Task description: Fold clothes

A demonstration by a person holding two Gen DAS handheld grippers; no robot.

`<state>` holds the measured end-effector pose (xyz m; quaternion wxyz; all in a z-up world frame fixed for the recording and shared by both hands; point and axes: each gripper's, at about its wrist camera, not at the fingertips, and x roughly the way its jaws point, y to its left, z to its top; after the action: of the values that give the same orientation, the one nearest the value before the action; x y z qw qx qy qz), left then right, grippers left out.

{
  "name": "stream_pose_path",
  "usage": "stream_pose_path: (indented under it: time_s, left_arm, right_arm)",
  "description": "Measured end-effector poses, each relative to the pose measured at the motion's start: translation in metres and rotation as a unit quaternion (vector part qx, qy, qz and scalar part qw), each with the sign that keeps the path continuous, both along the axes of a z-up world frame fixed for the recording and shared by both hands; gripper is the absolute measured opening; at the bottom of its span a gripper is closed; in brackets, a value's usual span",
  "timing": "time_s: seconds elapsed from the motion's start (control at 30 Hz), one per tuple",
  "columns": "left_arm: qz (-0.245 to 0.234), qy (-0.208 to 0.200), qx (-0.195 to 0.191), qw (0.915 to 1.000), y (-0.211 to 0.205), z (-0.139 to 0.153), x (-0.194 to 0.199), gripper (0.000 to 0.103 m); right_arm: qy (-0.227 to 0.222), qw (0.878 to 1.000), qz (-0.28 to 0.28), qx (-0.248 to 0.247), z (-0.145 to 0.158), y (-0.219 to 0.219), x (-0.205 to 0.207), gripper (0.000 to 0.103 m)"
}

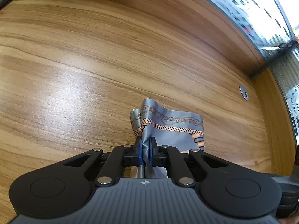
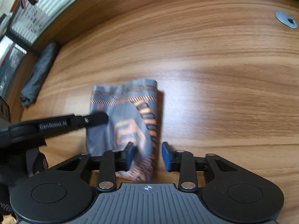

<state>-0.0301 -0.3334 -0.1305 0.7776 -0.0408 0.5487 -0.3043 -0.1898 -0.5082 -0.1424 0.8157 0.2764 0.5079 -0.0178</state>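
A grey-blue satin cloth with an orange rope print (image 2: 125, 119) lies folded into a small rectangle on the wooden table (image 2: 214, 74). In the left wrist view my left gripper (image 1: 146, 149) is shut on an edge of the cloth (image 1: 172, 127), which bunches up between the blue pads. The left gripper also shows in the right wrist view (image 2: 101, 118), reaching in from the left over the cloth. My right gripper (image 2: 147, 156) is open, its jaws spread on either side of the cloth's near right edge, just above it.
A rolled dark grey garment (image 2: 39, 72) lies at the table's far left by the edge. A metal grommet (image 2: 286, 19) is set in the tabletop at the far right, also seen in the left wrist view (image 1: 244, 92). Windows run behind the table.
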Motion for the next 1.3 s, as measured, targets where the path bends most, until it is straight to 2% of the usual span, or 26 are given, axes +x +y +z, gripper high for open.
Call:
stream_pose_path:
  time_s: [0.03, 0.17, 0.3, 0.43, 0.53, 0.63, 0.73, 0.83, 0.97, 1.2, 1.3]
  left_arm:
    - [-0.01, -0.002, 0.0, 0.9999, -0.002, 0.003, 0.0, 0.006]
    - [-0.066, -0.026, 0.005, 0.9974, -0.014, 0.019, -0.005, 0.006]
    - [-0.123, -0.048, 0.007, 0.9912, -0.027, 0.036, -0.014, 0.006]
    - [-0.193, -0.069, -0.002, 0.9788, -0.051, 0.055, -0.035, 0.006]
    - [-0.248, -0.079, -0.016, 0.9653, -0.072, 0.066, -0.057, 0.006]
    - [-0.314, -0.092, -0.034, 0.9443, -0.096, 0.075, -0.088, 0.006]
    - [-0.381, -0.11, -0.052, 0.9166, -0.12, 0.082, -0.129, 0.006]
    - [-0.433, -0.116, -0.068, 0.8913, -0.147, 0.086, -0.173, 0.006]
    - [-0.5, -0.123, -0.089, 0.8526, -0.183, 0.092, -0.231, 0.006]
    - [-0.585, -0.127, -0.11, 0.7936, -0.248, 0.095, -0.348, 0.006]
    - [-0.609, -0.129, -0.122, 0.773, -0.281, 0.098, -0.4, 0.006]
  right_arm:
    - [0.0, 1.0, -0.004, 0.002, 0.0, 0.002, 0.001, 0.005]
    - [-0.009, 0.999, -0.04, 0.003, 0.007, 0.009, -0.003, 0.006]
    - [-0.023, 0.995, -0.095, 0.0, 0.026, 0.013, -0.027, 0.006]
    - [-0.036, 0.987, -0.154, -0.008, 0.045, 0.014, -0.056, 0.006]
    - [-0.042, 0.977, -0.208, -0.016, 0.058, 0.013, -0.089, 0.006]
    - [-0.043, 0.963, -0.266, -0.028, 0.069, 0.01, -0.127, 0.006]
    - [-0.042, 0.944, -0.325, -0.045, 0.079, 0.006, -0.166, 0.006]
    - [-0.04, 0.921, -0.382, -0.064, 0.085, 0.002, -0.207, 0.006]
    - [-0.033, 0.888, -0.452, -0.081, 0.089, -0.007, -0.264, 0.006]
    - [-0.028, 0.835, -0.541, -0.1, 0.09, -0.04, -0.372, 0.006]
    - [-0.026, 0.813, -0.571, -0.109, 0.095, -0.055, -0.431, 0.006]
